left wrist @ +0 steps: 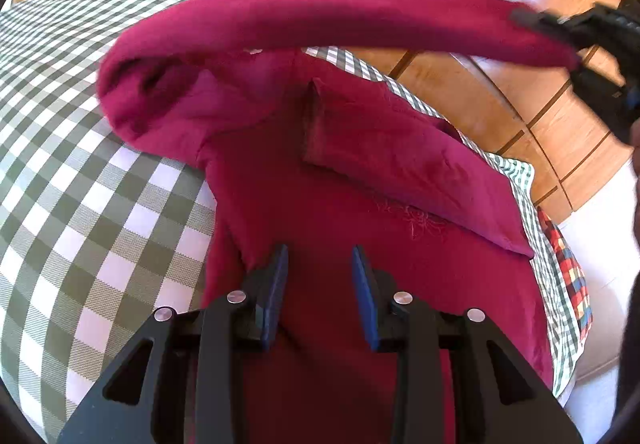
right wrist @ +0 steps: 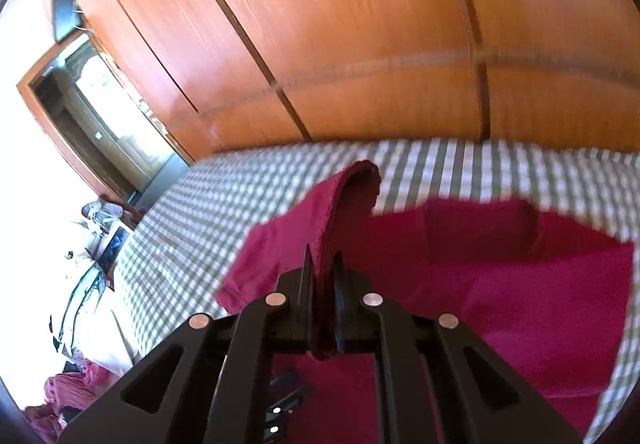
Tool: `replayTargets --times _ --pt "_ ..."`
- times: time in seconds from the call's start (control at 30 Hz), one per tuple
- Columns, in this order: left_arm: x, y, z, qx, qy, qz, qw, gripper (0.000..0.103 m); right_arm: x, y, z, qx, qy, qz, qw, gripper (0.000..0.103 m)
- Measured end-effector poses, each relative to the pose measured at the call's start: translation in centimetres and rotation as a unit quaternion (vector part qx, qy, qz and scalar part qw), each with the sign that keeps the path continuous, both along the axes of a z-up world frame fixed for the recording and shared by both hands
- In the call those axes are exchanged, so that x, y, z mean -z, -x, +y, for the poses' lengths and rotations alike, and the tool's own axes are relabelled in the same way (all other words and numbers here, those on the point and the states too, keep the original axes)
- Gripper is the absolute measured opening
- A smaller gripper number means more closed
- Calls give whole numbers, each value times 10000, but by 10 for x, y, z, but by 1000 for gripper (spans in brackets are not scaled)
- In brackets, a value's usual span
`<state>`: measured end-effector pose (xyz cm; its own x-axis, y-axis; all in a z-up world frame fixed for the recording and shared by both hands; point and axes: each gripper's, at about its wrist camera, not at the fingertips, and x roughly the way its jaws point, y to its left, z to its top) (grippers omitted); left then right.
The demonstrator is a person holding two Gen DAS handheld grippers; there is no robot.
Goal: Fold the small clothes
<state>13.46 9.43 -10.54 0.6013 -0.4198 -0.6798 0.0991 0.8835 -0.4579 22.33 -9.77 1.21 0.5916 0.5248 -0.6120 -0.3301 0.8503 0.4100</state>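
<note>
Bright daylight, glare on wardrobe (right wrist: pixel 360 24), motion blur, fisheye-warped edges.

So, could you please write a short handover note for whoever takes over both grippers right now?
Left gripper: open, empty, over the shirt's body.
Right gripper: shut on the end of one sleeve, holding it lifted across the garment.
The magenta shirt lies spread on the checked cover.
Done: the other sleeve is already folded onto the body.
Left: lay the lifted sleeve down, then probably fold the body.
</note>
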Motion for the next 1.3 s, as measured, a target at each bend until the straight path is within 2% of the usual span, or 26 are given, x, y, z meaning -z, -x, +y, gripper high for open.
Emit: replayTargets --times 0.13,0.27,0.4,0.5,0.57,0.67,0.77,0.8,0.83,0.9,1.0,1.07,1.1,1.13,1.17,1.2,1.23,1.3 --pt "-1 0 -1 7 -55 10 10000 32 -29 15 -41 196 -254 -291 9991 7" --pt "-2 0 -3 1 -92 16 10000 32 -20 24 -108 751 -310 -230 9964 7" --pt "-2 -2 -8 9 -180 23 9998 32 31 28 -175 1474 -297 299 9882 7" --pt "-2 -3 -12 22 -226 33 9997 32 87 29 -217 1996 -416 959 9743 7" --pt "-3 -4 -12 35 -245 57 9997 32 111 27 -234 2196 -478 1212 9669 7" --pt "-7 -6 -11 48 -209 176 9996 32 131 29 -244 2283 -552 1416 9617 7" --pt "-20 -10 -5 13 54 312 9995 32 129 29 -240 2249 -609 1416 9621 7" --pt "-26 -10 -4 10 125 248 9996 32 128 29 -240 2195 -681 1407 9630 13" --pt "-32 -12 -6 34 140 165 9998 32 128 30 -241 2174 -751 1413 9629 24" --pt "-39 -18 -11 124 174 106 9997 32 129 36 -244 2210 -774 1344 9629 38" --pt "-42 -33 -14 27 235 100 9997 32 128 40 -250 2176 -801 1362 9631 38" --pt "-39 -43 -10 -184 265 141 9994 32 129 48 -252 2155 -753 1376 9638 37" --pt "-36 -48 -7 -294 300 202 9989 32 131 51 -251 2147 -696 1374 9645 32" --pt "-32 -53 -3 -410 380 289 9980 32 133 51 -250 2143 -629 1402 9646 16" --pt "-30 -55 0 -483 402 337 9975 32 135 51 -247 2133 -545 1432 9649 8" --pt "-28 -55 4 -523 404 373 9971 32 136 51 -244 2127 -450 1421 9657 5" --pt "-27 -55 6 -558 376 387 9970 27 133 51 -241 2120 -378 1345 9672 5" --pt "-25 -53 8 -649 151 384 9970 26 127 50 -235 2042 -396 1193 9708 5"
